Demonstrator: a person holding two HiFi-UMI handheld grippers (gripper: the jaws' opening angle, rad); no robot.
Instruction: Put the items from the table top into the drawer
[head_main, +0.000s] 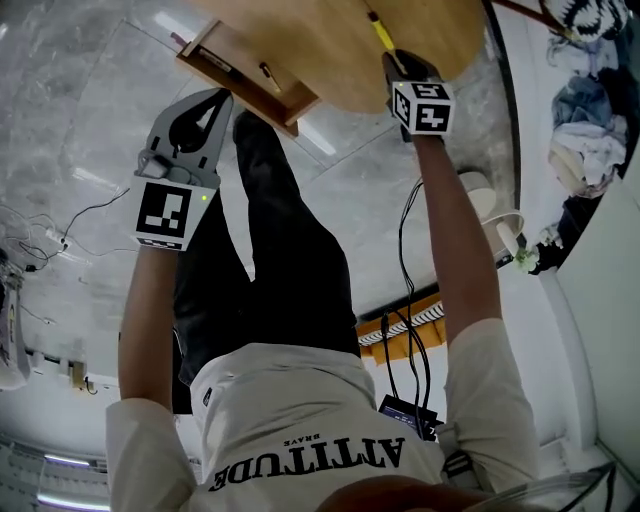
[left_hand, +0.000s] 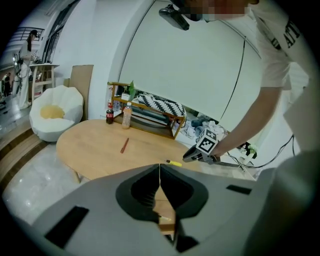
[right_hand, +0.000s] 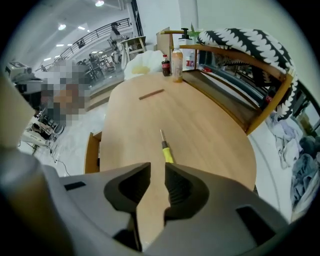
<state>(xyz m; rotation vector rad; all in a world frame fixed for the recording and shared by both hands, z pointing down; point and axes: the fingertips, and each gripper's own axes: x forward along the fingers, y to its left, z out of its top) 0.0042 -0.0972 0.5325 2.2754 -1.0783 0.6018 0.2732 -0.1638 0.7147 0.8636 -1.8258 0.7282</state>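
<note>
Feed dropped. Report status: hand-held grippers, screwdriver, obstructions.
Left hand-held gripper shut, empty. Right hand-held gripper open over yellow screwdriver, no grip yet. Drawer open. Nothing obstructing.

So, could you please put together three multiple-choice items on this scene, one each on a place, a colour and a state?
1. Where does the screwdriver lie?
A. In the drawer
B. On the table, just ahead of the right gripper
C. On the floor

2. What colour is its handle?
A. Yellow
B. Blue
C. White

3. How do the jaws of the left gripper stand?
A. Wide apart
B. Closed on the screwdriver
C. Together, with nothing between them

Answers:
1 B: the right gripper view shows it flat on the wood, just beyond the open jaws.
2 A: the handle is bright yellow, with a thin metal shaft pointing away.
3 C: the left gripper view shows the two pads meeting along one line, with nothing held.
</note>
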